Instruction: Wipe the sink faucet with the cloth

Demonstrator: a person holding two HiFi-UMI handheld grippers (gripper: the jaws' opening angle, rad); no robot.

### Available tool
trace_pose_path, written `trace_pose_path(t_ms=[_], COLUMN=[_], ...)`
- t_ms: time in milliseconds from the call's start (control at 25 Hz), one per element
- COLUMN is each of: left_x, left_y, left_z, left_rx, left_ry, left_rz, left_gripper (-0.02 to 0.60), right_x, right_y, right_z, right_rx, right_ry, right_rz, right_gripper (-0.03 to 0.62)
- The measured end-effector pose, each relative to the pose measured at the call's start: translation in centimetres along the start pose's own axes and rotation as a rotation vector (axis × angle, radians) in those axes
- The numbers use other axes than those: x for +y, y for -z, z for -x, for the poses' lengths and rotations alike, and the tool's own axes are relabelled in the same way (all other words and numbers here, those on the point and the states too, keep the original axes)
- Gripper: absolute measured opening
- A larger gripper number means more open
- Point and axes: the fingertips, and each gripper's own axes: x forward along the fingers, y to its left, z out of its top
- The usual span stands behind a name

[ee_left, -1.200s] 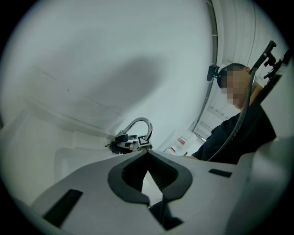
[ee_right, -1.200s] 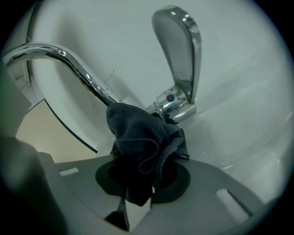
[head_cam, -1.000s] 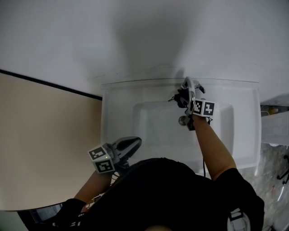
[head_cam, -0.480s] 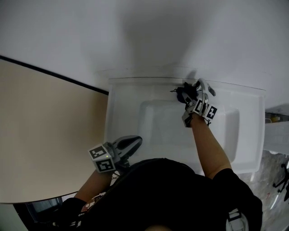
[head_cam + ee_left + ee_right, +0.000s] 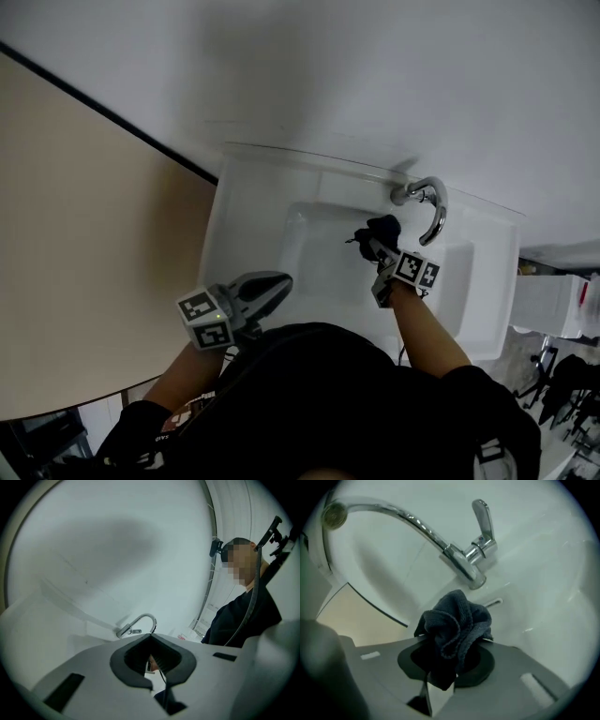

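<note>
1. Nearest us, our black top [image 5: 328,403] is filling the bottom of the head view, and both our arms are reaching out from it toward the white sink [image 5: 246,192]
2. We are holding the left gripper [image 5: 281,281] low at the sink's near left edge; its jaws are pressing together at the tips with nothing between them, and it is sitting well apart from the cloth and the faucet
3. Our bare right forearm [image 5: 427,323] is stretching across the sink's front rim, carrying the right gripper [image 5: 377,246] out above the basin [image 5: 323,267]
4. The right gripper is clamping the cloth [image 5: 457,620]: its jaws are pinching the lower part of the wad, and the dark blue-grey fabric is bunching up in folds beyond the tips
5. The cloth is hanging over the back of the basin, near the faucet [image 5: 433,204] and just in front of its base, yet apart from it, with a strip of white sink showing between them
6. The chrome faucet is standing at the sink's back rim; in the right gripper view its lever [image 5: 483,520] is standing upright above the base, while the spout [image 5: 408,520] is arching away to the upper left and ending in a round outlet
7. Farthest off, a white wall [image 5: 328,66] is rising behind the sink, and a beige surface [image 5: 84,244] is lying to the left, with a dark line dividing the two
</note>
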Motion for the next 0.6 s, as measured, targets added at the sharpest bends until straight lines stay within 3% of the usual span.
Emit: trace_pose_path(t_ms=[80, 240, 440, 600], left_x=[-0.2, 0.1, 1.7, 2.9], left_y=[-0.1, -0.6, -0.8, -0.9], left_z=[0.4, 2.2, 4.6, 6.5], left_rx=[-0.024, -0.084, -0.137, -0.161], left_ry=[0.023, 0.066, 0.088, 0.081], left_rz=[0.012, 0.028, 0.040, 0.025], left_gripper=[-0.002, -0.002, -0.002, -0.002], right_x=[1.1, 5.8, 12.5, 13.2], right_y=[2.5, 3.9, -1.4, -5.7], right_z=[0.5, -0.1, -2.2, -4.2], right_rx=[0.093, 0.280, 0.422, 0.711], right_ry=[0.020, 0.078, 0.196, 0.373], right_rz=[0.122, 0.645, 1.293, 1.656], right_gripper=[0.078, 0.078, 0.078, 0.078])
